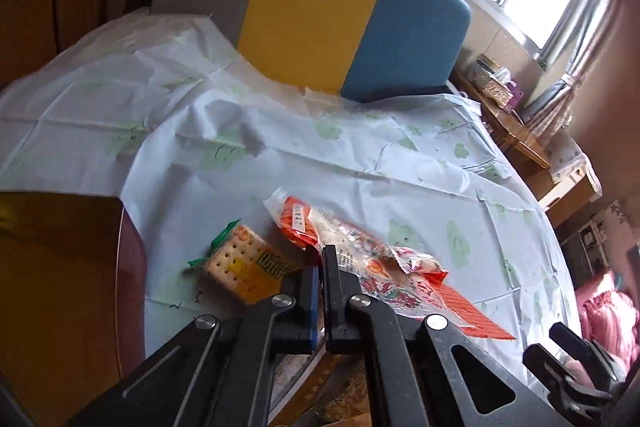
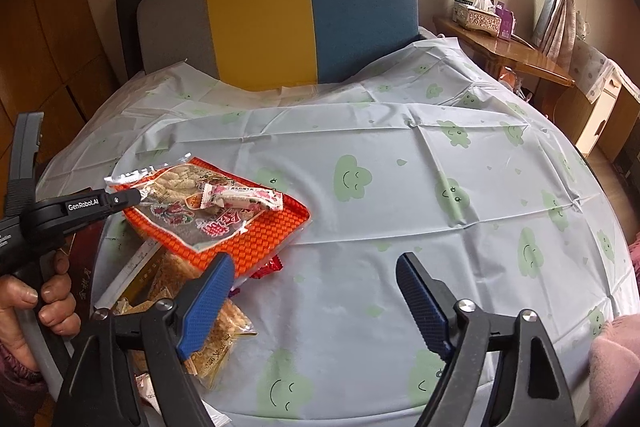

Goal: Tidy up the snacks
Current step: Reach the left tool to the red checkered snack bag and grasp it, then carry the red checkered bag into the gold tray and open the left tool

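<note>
Lying flat, orange snack bag [image 2: 224,227] long axis diagonal, left gripper [image 2: 134,198] fingers pinching its clear corner; right gripper [image 2: 316,301] fingers spread.

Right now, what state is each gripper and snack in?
left gripper: shut, tip at the orange bag top edge; grip unconfirmed.
right gripper: open, nothing between its fingers.
orange bag: lying flat on the tablecloth.
pink candy: wrapped, resting on the orange bag.
cracker packet: lying flat beside the orange bag.

Two claws [image 2: 316,301], about five snack packets [image 2: 216,215]
</note>
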Tool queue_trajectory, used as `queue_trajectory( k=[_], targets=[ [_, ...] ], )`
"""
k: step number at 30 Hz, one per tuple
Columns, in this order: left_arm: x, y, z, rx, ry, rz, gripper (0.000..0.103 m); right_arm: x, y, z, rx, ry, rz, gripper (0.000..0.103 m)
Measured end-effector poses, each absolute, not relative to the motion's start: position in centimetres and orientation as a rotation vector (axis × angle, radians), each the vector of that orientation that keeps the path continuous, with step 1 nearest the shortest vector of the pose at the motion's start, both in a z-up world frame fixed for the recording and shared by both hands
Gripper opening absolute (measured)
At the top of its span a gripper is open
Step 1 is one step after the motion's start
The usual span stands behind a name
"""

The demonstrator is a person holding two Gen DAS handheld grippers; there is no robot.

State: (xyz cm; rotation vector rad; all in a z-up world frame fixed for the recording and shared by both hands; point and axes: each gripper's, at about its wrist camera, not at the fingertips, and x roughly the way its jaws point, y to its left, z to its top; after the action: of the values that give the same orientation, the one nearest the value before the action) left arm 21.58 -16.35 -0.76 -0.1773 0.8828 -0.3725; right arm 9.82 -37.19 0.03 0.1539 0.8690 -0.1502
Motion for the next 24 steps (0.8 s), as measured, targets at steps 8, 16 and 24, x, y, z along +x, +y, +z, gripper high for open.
queue_trajectory(
  k=[8, 16, 24],
  targets=[
    [18.0, -17.1, 6.6, -0.122, 0.672, -0.493, 0.0, 10.1, -37.2, -0.5, 0.132, 0.893, -0.172, 0.078],
    [15.1, -13.1, 11.7, -0.165, 0.581, -0.509, 0.0, 9.7, -38.7, -0.2, 0.178, 0.878, -0.22, 0.078],
    [13.0, -7.3, 11.1, -0.189, 0.627, -0.425, 0.0, 10.0, -38.6, -1.1, 0.285, 0.928, -0.097, 0.078]
  ],
)
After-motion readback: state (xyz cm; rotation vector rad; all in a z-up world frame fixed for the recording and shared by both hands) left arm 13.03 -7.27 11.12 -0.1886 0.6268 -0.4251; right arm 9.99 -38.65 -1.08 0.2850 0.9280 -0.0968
